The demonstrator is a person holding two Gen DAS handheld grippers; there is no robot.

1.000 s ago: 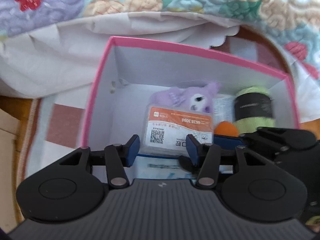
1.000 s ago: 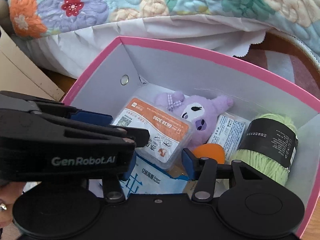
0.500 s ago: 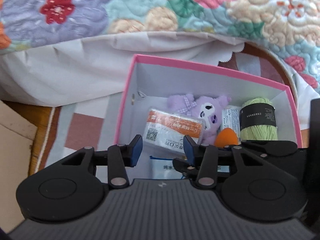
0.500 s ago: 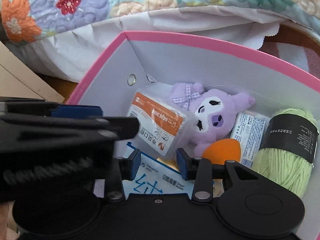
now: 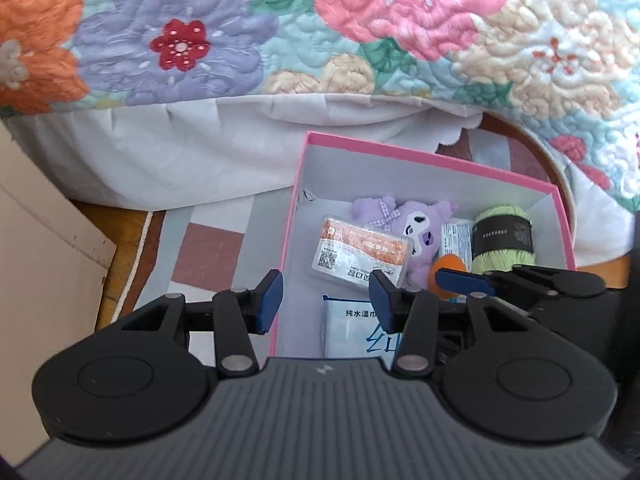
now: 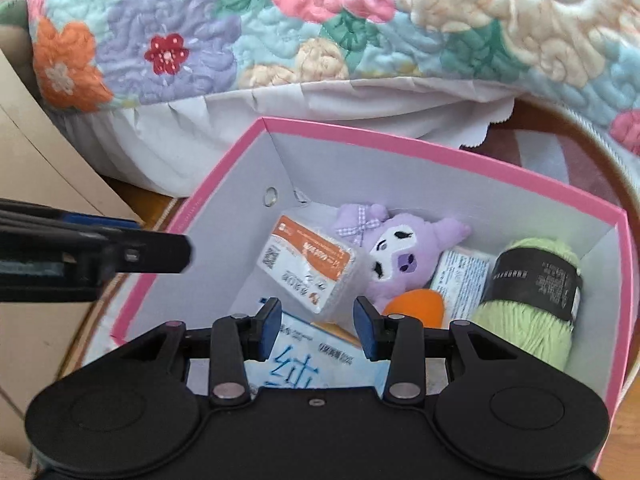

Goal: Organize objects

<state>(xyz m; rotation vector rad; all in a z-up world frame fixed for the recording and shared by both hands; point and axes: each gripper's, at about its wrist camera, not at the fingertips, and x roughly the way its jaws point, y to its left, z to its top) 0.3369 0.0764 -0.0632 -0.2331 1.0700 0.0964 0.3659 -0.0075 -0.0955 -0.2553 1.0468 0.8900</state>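
Observation:
A white box with a pink rim (image 5: 400, 156) (image 6: 400, 148) sits on the floor by a bed. Inside lie an orange-labelled plastic case (image 5: 360, 250) (image 6: 308, 268), a purple plush (image 5: 416, 228) (image 6: 400, 256), green yarn (image 5: 502, 240) (image 6: 532, 300), an orange piece (image 6: 416, 304), a small white packet (image 6: 464, 280) and a wet-wipes pack (image 5: 352, 328) (image 6: 304, 360). My left gripper (image 5: 325, 298) hovers above the box's left wall, jaws opening and holding nothing. My right gripper (image 6: 318, 326) hangs over the wipes pack, its jaws apart and empty.
A flowered quilt (image 5: 360, 40) and white bed skirt (image 5: 200, 152) hang behind the box. A checked rug (image 5: 208, 252) lies under it on a wooden floor. A beige board (image 5: 40, 260) stands at the left.
My left gripper has lifted and drawn back to the left, so the box looks smaller. The right gripper's jaws have narrowed and it has risen a little.

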